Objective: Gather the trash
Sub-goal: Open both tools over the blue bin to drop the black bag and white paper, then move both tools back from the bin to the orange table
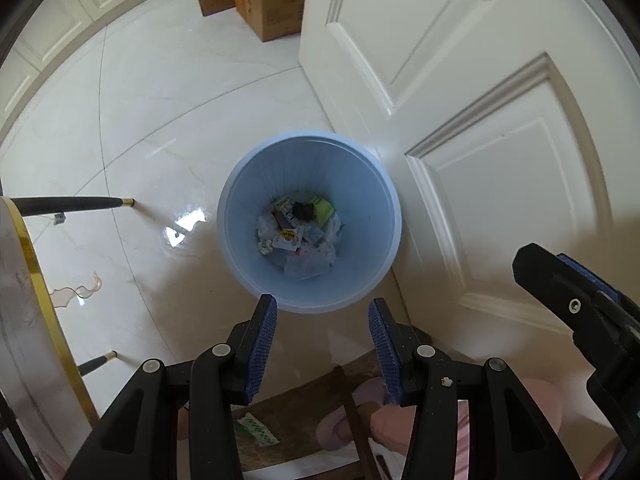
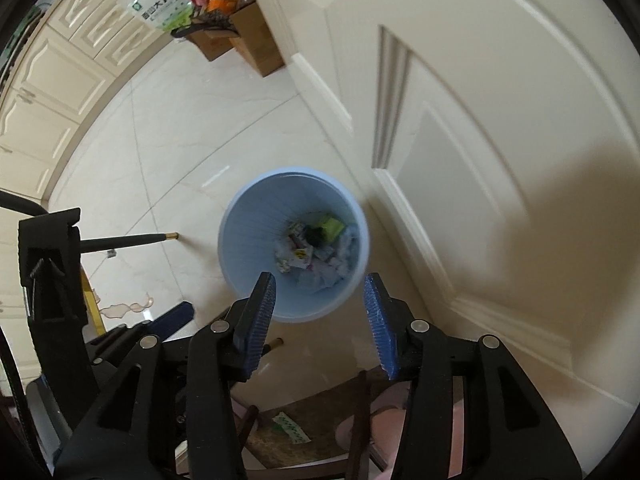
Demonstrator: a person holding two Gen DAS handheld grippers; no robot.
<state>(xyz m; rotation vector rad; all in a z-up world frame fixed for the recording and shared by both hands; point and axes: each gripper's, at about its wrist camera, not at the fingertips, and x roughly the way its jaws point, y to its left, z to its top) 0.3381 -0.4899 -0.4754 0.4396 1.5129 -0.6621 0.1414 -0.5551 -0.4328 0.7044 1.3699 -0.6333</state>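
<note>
A light blue trash bin stands on the pale floor against a white door; it also shows in the right wrist view. Several wrappers and crumpled papers lie at its bottom, seen from the right too. My left gripper is open and empty, held above the bin's near rim. My right gripper is open and empty, also above the near rim. The right gripper's body shows at the right edge of the left view.
A white panelled door is right of the bin. A gold-rimmed table with black legs stands at left. A clear plastic scrap lies on the floor. Cardboard boxes sit far back. A wooden stool with a green-white wrapper is below.
</note>
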